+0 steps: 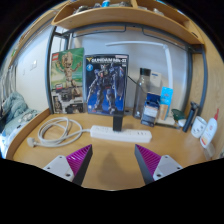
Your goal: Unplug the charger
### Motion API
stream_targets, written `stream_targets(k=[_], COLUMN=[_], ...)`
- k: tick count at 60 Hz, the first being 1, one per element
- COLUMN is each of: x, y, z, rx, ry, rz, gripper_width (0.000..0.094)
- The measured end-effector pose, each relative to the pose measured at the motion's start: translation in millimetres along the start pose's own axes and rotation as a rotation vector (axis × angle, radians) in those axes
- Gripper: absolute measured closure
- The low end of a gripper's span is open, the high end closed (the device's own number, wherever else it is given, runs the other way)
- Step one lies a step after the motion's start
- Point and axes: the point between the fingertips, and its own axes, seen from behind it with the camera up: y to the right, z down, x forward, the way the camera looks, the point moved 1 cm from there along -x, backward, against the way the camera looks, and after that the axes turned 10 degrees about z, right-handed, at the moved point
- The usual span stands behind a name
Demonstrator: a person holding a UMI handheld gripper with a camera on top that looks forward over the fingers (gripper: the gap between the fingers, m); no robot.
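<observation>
The tongs (pixel 113 160) are spread wide and hold nothing, their two purple pads hanging over the near edge of the wooden tabletop (pixel 110 150), well short of anything to grasp. Ahead of them, past a bare stretch of wood, a white power strip (pixel 120 132) lies crosswise, and what looks like the charger (pixel 118 122), a small dark block, stands upright in one of its sockets, though the view is too coarse to be sure of its shape. A coiled white cable (pixel 58 130) lies off to the strip's side with a poster (pixel 104 82) behind, so as far as I can judge nothing is done: approach, grip and pull are all left.
</observation>
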Motion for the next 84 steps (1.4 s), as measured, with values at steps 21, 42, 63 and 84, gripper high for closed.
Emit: stream_targets(k=[21, 42, 63, 84], x=[139.8, 131.3, 11.5, 11.7], y=[-7.8, 0.7, 146.1, 248.3], z=[-54.2, -105.9, -221.3, 34.6], rx=[0.037, 0.034, 0.028, -0.044], ry=[0.074, 0.044, 0.032, -0.670], rz=[0.006, 0.013, 0.131, 0.155], gripper_width=[0.0330, 0.0820, 0.0823, 0.0823])
